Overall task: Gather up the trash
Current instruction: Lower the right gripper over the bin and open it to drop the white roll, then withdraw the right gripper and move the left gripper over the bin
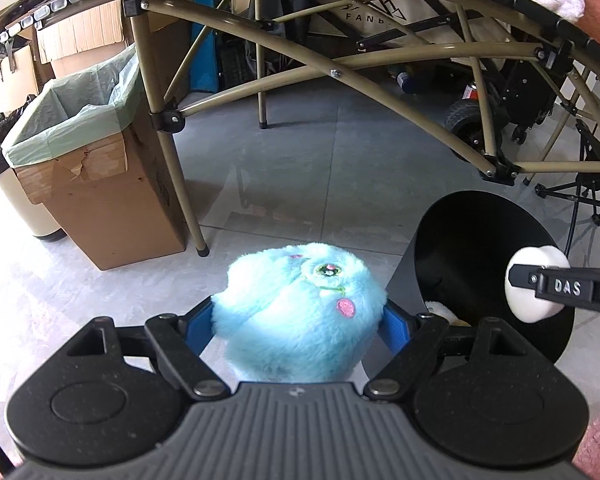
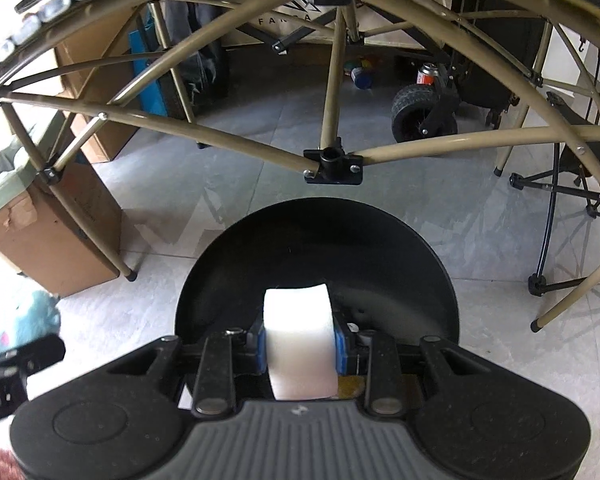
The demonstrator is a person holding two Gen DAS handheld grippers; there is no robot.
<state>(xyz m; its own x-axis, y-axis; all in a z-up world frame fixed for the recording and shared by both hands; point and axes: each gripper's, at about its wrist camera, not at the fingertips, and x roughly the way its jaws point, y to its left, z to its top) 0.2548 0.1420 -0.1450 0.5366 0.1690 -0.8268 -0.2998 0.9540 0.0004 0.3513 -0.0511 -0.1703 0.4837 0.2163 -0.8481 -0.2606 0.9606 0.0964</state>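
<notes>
Blue plush toy (image 1: 300,304) is sitting pinched between the left gripper's (image 1: 300,322) wide-set jaws while the right gripper (image 2: 300,346) is clamping a white roll (image 2: 300,344) over the black pan (image 2: 400,248), best carried level toward the lined box (image 1: 80,136).

Table frame (image 1: 320,68) bars the way; tiled floor (image 1: 300,168) open

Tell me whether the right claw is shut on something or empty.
Shut on something. The right claw pinches the white handle of a black dustpan between its blue pads.
</notes>
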